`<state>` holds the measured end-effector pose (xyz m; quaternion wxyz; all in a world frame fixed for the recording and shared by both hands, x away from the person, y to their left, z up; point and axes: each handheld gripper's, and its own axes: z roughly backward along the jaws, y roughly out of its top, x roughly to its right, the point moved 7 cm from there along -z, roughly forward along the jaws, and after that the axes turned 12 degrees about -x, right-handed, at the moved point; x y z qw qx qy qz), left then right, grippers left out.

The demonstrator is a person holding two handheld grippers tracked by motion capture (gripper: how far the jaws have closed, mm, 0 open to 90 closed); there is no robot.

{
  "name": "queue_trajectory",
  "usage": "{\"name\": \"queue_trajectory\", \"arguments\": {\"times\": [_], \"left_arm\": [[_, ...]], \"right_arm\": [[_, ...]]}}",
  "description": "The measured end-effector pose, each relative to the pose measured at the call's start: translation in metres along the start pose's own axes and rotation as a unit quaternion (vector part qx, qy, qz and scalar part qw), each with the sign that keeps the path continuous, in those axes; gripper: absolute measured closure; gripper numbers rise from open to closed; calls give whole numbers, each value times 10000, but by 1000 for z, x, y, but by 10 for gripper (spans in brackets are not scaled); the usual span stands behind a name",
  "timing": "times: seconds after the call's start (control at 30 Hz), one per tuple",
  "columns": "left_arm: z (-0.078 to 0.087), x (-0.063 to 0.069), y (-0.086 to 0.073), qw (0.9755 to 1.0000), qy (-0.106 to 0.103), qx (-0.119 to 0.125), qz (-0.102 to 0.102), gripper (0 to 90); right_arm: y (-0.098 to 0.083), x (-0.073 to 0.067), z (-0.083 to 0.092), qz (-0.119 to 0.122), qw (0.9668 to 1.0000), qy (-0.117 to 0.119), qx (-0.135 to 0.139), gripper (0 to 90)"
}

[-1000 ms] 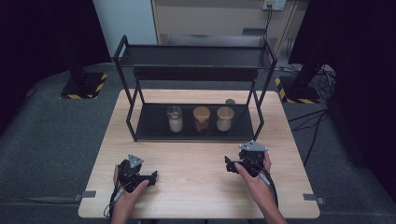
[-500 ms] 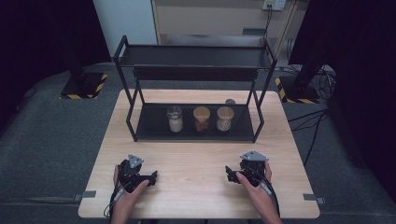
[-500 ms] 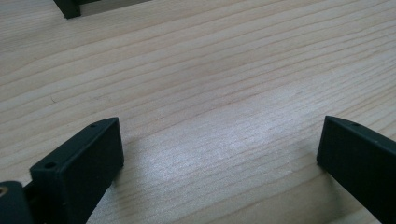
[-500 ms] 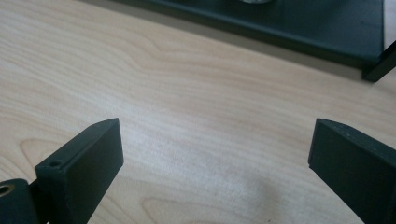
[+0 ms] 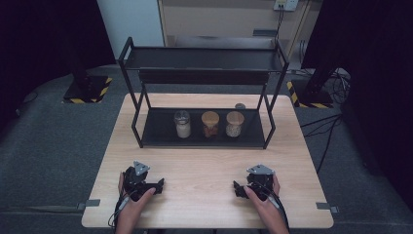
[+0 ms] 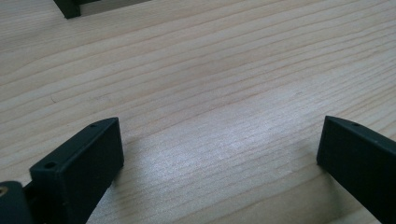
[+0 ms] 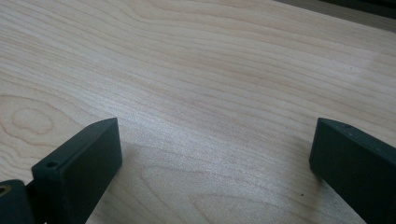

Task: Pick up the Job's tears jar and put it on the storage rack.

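Three glass jars stand in a row on the lower shelf of a black metal rack (image 5: 146,63): a jar of white stuff (image 5: 182,124) with a clear lid, a jar of brown stuff (image 5: 210,124) with a cork lid, and a jar of pale grains (image 5: 234,124) with a cork lid. My left gripper (image 5: 158,184) rests on the wooden table (image 5: 204,161) near its front left, open, with bare wood between its jaws (image 6: 219,144). My right gripper (image 5: 237,187) rests at the front right, also open over bare wood (image 7: 215,144).
A small dark round object (image 5: 239,106) lies on the table behind the rack at the right. The rack's foot (image 6: 70,7) appears at the top of the left gripper view. Grey floor surrounds the table, with cables (image 5: 331,126) at the right.
My right gripper has drawn back toward the front edge of the table and settled there. The left gripper and the jars have stayed put.
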<state>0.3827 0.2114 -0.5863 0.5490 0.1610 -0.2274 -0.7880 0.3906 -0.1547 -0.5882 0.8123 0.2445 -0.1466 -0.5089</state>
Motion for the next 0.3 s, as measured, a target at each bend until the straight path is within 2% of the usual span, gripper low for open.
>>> {"name": "queue_trajectory", "arguments": {"times": [0.3], "left_arm": [[0, 0, 0, 10000, 1, -3, -1, 0]], "right_arm": [[0, 0, 0, 7, 10000, -6, 18, 19]]}}
